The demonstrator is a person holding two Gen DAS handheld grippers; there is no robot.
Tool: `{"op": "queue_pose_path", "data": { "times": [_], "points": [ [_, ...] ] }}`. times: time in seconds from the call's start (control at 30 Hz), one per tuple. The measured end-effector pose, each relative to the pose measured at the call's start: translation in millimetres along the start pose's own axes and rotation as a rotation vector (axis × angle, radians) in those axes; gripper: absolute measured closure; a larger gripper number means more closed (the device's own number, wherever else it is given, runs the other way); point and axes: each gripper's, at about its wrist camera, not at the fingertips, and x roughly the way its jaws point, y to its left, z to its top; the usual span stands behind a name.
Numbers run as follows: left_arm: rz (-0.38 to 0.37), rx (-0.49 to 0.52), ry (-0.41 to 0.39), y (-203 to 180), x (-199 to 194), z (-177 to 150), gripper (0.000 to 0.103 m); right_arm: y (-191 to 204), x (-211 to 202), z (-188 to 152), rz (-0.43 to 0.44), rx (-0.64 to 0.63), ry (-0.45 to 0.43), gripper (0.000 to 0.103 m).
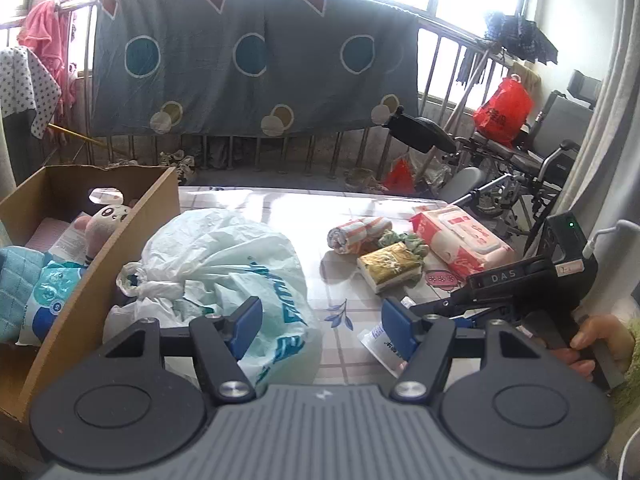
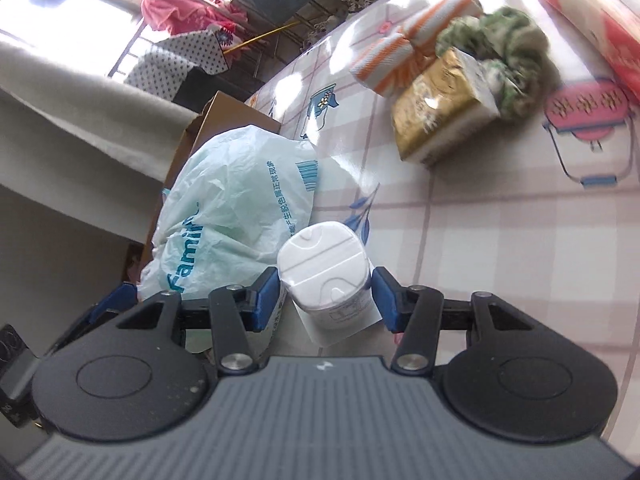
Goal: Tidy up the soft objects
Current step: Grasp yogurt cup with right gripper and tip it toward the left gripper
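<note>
The right gripper [image 2: 325,295] has its jaws clamped on a white pack [image 2: 326,268], long axis pointing away from the jaws; the box [image 1: 132,216] sits at the counter's left edge, beyond the bag [image 2: 236,200]. Left gripper [image 1: 322,326] jaws stand apart, empty.

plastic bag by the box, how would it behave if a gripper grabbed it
The plastic bag looks thin and crinkled, so it would probably crumple and sag rather than hold shape. Its glossy film may slip between pads. It bulges as if loosely filled, so probably light.

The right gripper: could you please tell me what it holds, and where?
The right gripper grips a white plastic-wrapped pack by its two opposite sides; its blue pads press it.
</note>
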Motion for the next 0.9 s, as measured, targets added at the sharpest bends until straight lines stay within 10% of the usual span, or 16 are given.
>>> {"op": "queue_pose_path", "data": {
  "times": [0.47,0.9],
  "points": [
    [-0.222,0.15,0.148,-77.1,27.2,-26.5,0.036,-57.1,-58.0,-38.0,0.019,0.157,-0.144,0.052],
    [-0.194,0.208,0.272,-116.8,107.8,-36.5,0.043,-68.1,-82.2,-15.1,-0.003,0.082,-0.275,0.051]
  ]
}}
